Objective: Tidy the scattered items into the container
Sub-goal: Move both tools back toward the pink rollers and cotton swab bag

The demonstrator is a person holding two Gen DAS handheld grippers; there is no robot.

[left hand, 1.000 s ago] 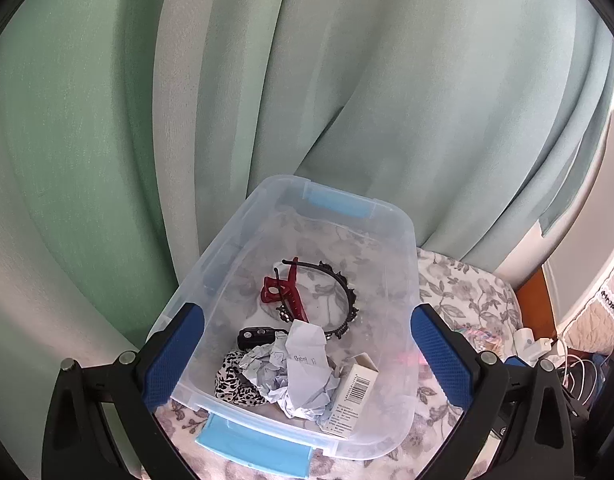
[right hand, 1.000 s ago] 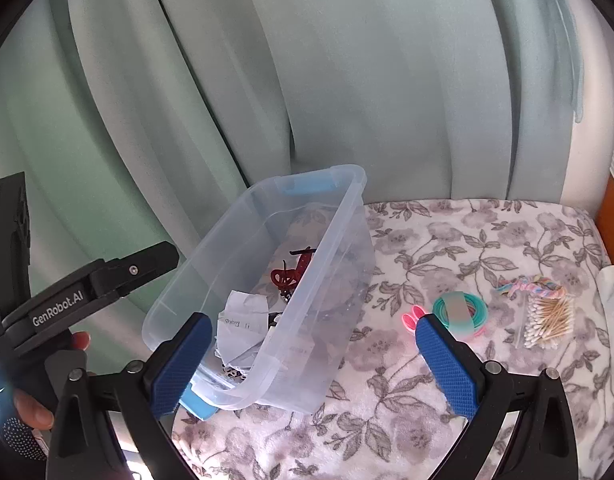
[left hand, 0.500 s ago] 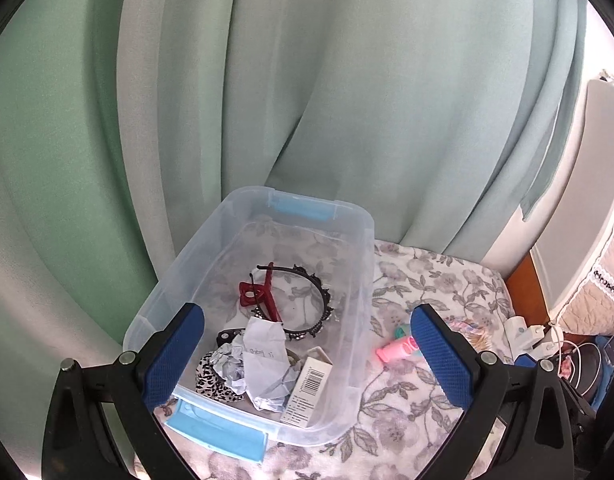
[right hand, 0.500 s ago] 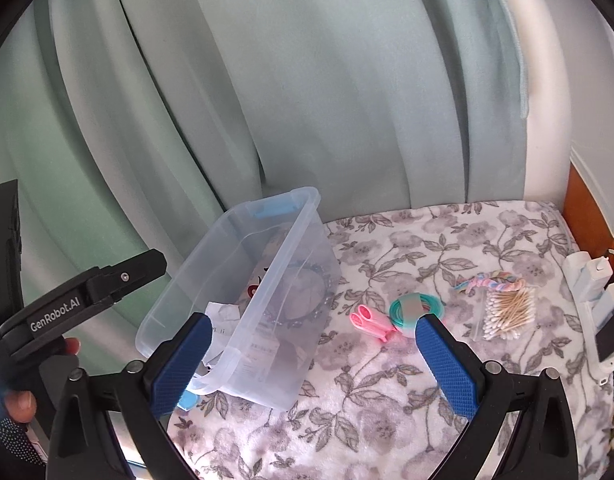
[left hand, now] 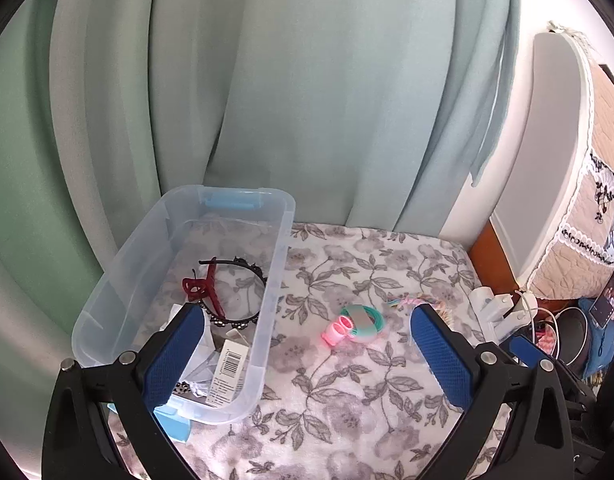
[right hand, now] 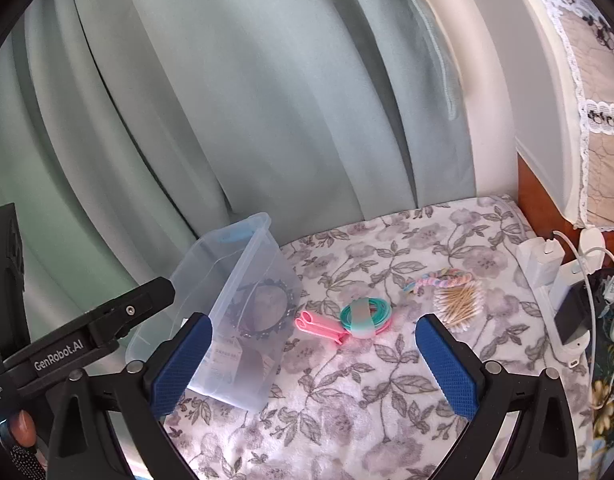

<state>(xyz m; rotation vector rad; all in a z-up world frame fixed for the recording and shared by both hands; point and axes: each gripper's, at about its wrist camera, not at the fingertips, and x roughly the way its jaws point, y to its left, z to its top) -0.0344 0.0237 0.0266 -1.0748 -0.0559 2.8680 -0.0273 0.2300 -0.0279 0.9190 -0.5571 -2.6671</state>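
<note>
A clear plastic bin (left hand: 275,264) (right hand: 243,264) with blue latches stands on the floral blanket at the left. Inside lie a red claw clip (left hand: 199,286), a black beaded headband (left hand: 247,276), crumpled paper and a barcoded box (left hand: 227,372). On the blanket to its right lie a pink clip (left hand: 335,330) (right hand: 319,328), a teal band bundle (left hand: 365,320) (right hand: 365,314), a pastel braided tie (right hand: 443,280) and a bag of cotton swabs (right hand: 459,304). My left gripper (left hand: 307,356) is open, above the bin's near right corner. My right gripper (right hand: 313,360) is open, hovering before the pink clip.
Green curtains hang behind the bin. White chargers and cables (right hand: 563,276) crowd the blanket's right edge, beside a wooden headboard (right hand: 531,184). The left gripper's black body (right hand: 79,340), held by a hand, shows at the right wrist view's left edge.
Both views swung right and pulled back: the bin slid left in frame and the pink clip, teal bands and swabs came into the left wrist view. Both grippers stayed open.
</note>
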